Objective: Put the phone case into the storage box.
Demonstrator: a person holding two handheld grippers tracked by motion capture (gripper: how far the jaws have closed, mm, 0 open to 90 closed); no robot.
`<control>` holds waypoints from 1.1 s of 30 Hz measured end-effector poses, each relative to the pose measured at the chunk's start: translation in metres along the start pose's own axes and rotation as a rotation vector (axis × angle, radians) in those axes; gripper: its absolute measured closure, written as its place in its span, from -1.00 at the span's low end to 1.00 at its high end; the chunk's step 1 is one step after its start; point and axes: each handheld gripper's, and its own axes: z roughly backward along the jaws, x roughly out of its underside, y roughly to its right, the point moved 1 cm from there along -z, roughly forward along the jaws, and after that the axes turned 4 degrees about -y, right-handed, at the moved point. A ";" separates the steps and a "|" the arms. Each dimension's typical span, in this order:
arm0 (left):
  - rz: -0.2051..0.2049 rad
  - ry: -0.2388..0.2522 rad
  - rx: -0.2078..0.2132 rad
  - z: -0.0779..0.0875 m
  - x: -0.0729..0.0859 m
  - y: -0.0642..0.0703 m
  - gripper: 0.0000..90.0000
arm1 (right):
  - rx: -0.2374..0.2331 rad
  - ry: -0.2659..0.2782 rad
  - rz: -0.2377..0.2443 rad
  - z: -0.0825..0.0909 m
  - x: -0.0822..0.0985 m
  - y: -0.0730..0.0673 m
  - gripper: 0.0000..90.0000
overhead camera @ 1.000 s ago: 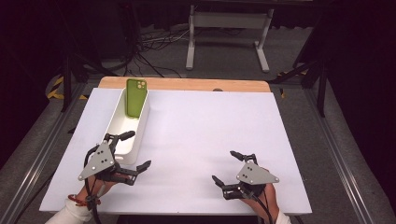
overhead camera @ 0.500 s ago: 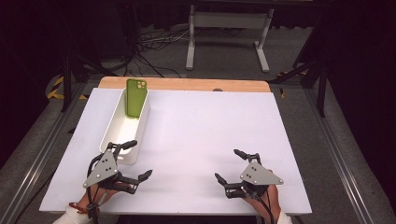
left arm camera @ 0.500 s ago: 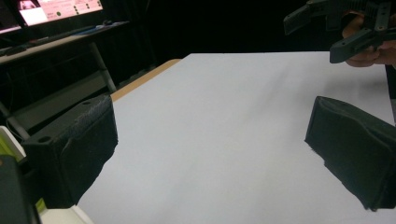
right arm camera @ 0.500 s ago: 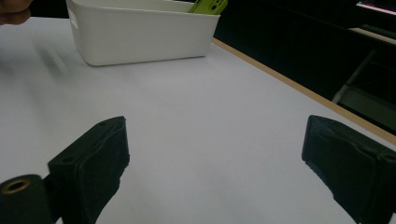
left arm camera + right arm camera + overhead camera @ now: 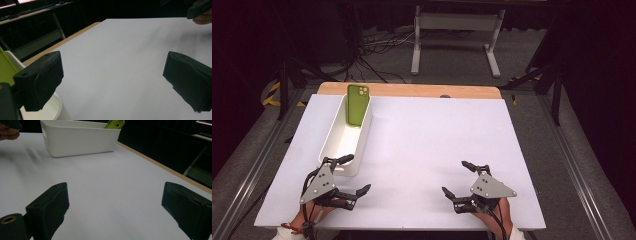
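A green phone leans upright against the far end of a long white bin on the left of the white table. Its top corner also peeks over the bin in the right gripper view. My left gripper sits open just in front of the bin's near end, nothing between its jaws. Across the table, near the front edge, my right gripper is open and empty too. The bin's rim shows beside the left jaw in the left gripper view.
The table's wooden far edge runs behind the white sheet. Beyond it a dark floor holds cables and a white metal stand. Metal rails flank the table on both sides.
My left gripper has drawn back toward the front edge and slightly right, away from the bin's side. The right gripper has slid a little nearer the front edge. Both stay open.
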 end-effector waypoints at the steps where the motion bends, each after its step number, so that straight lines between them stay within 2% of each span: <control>1: 0.000 -0.005 -0.002 -0.001 0.000 0.000 -0.92 | -0.001 -0.002 0.002 0.001 0.000 0.000 -0.82; 5: 0.001 -0.010 0.004 -0.001 0.001 0.000 -0.92 | 0.000 0.007 -0.005 0.002 0.001 0.001 -0.82; 13: 0.001 0.021 0.019 0.003 0.000 0.001 -0.92 | 0.000 -0.009 0.017 -0.001 0.000 -0.005 -0.80; 18: -0.009 0.013 0.027 0.003 0.000 0.001 -0.92 | 0.007 -0.013 0.011 -0.002 0.000 -0.005 -0.79; 29: -0.005 0.005 0.036 -0.001 -0.001 0.003 -0.91 | -0.004 -0.027 0.010 -0.004 0.002 -0.004 -0.77; 30: 0.001 0.005 0.040 -0.002 -0.001 0.004 -0.92 | 0.004 -0.042 0.010 -0.004 0.002 -0.004 -0.75; 33: 0.000 0.001 0.045 -0.005 0.000 0.005 -0.92 | -0.010 -0.042 -0.005 -0.005 0.003 -0.003 -0.75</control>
